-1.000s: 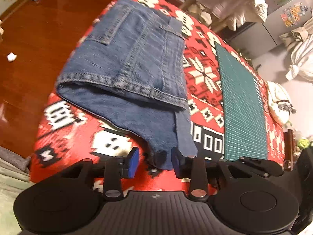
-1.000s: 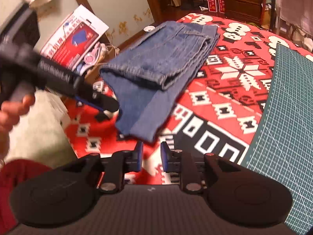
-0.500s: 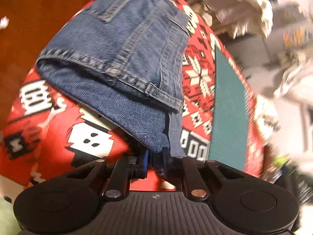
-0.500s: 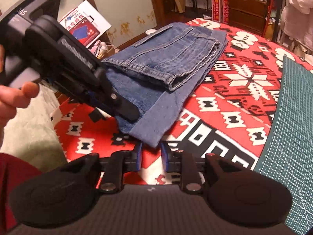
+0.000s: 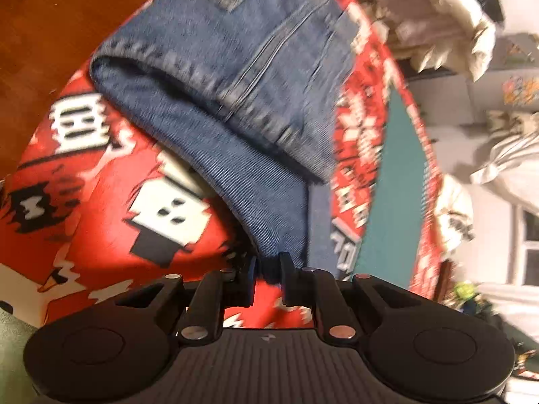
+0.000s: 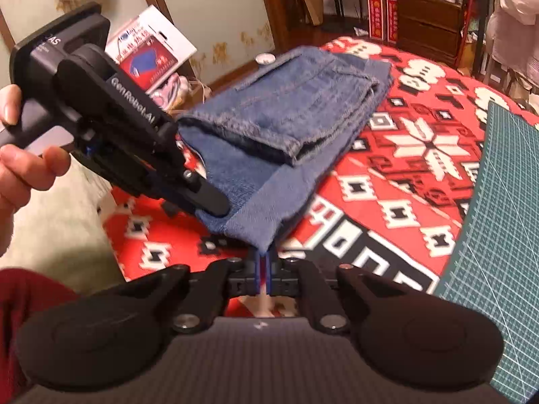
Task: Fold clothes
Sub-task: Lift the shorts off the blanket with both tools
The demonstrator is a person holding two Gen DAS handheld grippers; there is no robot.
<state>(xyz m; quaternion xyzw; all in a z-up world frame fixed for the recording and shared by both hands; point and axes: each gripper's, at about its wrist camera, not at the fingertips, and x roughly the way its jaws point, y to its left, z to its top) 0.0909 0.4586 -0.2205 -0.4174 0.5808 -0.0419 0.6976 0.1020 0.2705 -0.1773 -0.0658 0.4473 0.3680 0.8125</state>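
Note:
Folded blue jeans [image 5: 219,84] lie on the red patterned tablecloth [image 5: 84,175], with a loose lower layer reaching toward me. My left gripper [image 5: 267,266] is shut on the near end of that layer. In the right wrist view the jeans [image 6: 296,114] stretch away to the far left, and their near corner [image 6: 256,232] is raised off the cloth. My right gripper [image 6: 264,262] is shut on the tip of that corner. The left gripper [image 6: 215,205], held by a hand [image 6: 20,168], pinches the same edge just to the left.
A green cutting mat [image 6: 498,219] covers the right side of the table and also shows as the mat [image 5: 394,185] in the left wrist view. Wooden floor [image 5: 50,33] lies past the left edge. Heaped pale clothes [image 5: 438,17] and a dark cabinet [image 6: 424,27] stand beyond.
My left gripper went from open to shut on the jeans' near end. The right gripper moved in and closed on the corner. The loose layer now lifts off the cloth.

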